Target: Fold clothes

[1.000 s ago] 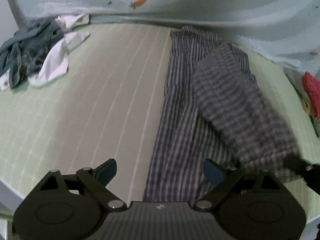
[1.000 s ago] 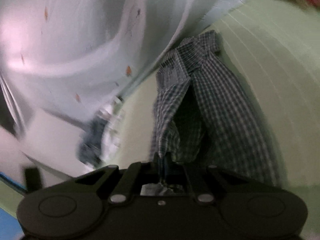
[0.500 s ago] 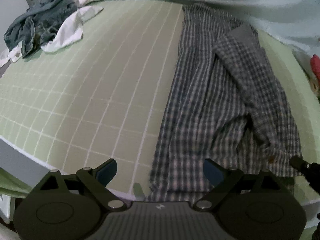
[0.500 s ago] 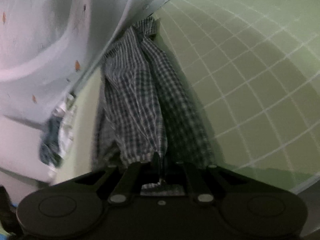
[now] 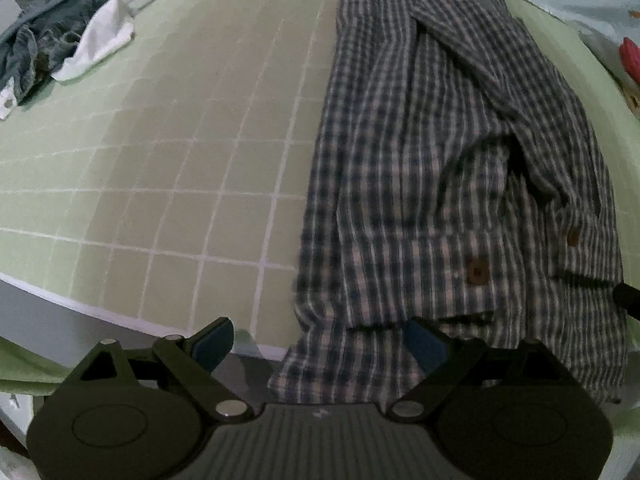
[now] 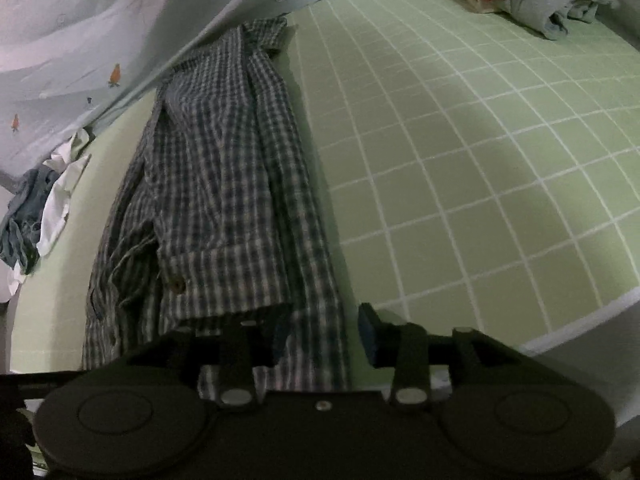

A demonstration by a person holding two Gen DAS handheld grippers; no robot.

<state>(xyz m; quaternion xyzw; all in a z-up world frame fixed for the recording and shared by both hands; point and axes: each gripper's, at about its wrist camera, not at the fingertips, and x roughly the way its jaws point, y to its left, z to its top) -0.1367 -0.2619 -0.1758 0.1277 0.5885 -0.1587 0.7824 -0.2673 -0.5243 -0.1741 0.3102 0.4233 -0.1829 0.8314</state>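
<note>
A checked shirt (image 5: 420, 168) is lying on the green gridded table (image 5: 200, 140); the left tool (image 5: 320, 340) is gaping, the right tool (image 6: 324, 332) is opening over the hem.

Left gripper (image 5: 320, 340) jaws wide apart, right gripper (image 6: 324, 332) jaws opening, both angled downward

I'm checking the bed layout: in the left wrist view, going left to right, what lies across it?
Crumpled blue denim garment → white cloth → bare green grid-lined sheet → blue-and-white checked shirt → red item at the edge.
</note>
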